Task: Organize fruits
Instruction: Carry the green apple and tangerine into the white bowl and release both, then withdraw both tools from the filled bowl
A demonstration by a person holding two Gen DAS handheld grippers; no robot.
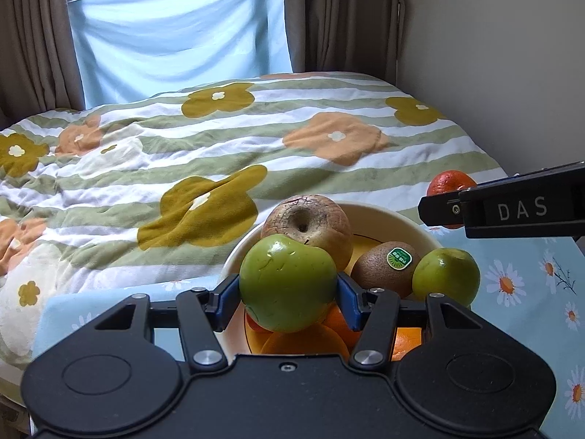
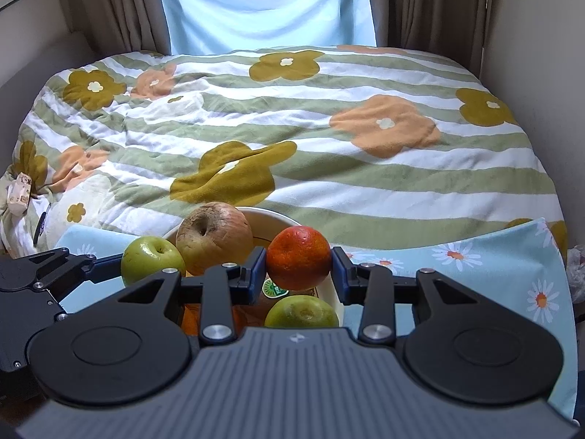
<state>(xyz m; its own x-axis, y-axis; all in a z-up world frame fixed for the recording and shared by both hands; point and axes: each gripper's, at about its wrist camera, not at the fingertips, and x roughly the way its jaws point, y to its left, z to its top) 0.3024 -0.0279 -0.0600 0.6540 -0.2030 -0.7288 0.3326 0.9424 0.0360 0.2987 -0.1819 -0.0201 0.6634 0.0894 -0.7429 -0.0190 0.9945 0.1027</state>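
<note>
Left wrist view: nearest, the left claw (image 1: 289, 292) is clamped on a smooth green apple (image 1: 287, 281), its blue pads (image 1: 227, 298) pressing both sides of the fruit. The apple hangs just above the near part of a round cream bowl with a yellow inside (image 1: 409, 225). Under it lie orange fruits (image 1: 303, 340) at the bottom of the bowl. A little farther in the bowl sit a round green citrus fruit (image 1: 446, 274), a brown fuzzy kiwi with a green sticker (image 1: 387, 267) and a wrinkled brown apple (image 1: 309, 225), which touches the held green apple. The bowl stands on a light blue cloth with daisy print (image 1: 526, 285) that covers the tabletop.

In the right wrist view, the right claw (image 2: 298, 272) is closed on a red-orange tangerine (image 2: 298, 258), held over the right part of the bowl, above the kiwi and the green citrus fruit.

Behind the bowl is a bed with a striped flower-pattern blanket (image 2: 292, 124). Farthest, a pale blue sheet (image 2: 263, 7) hangs over the window between brown curtains (image 2: 431, 3).
</note>
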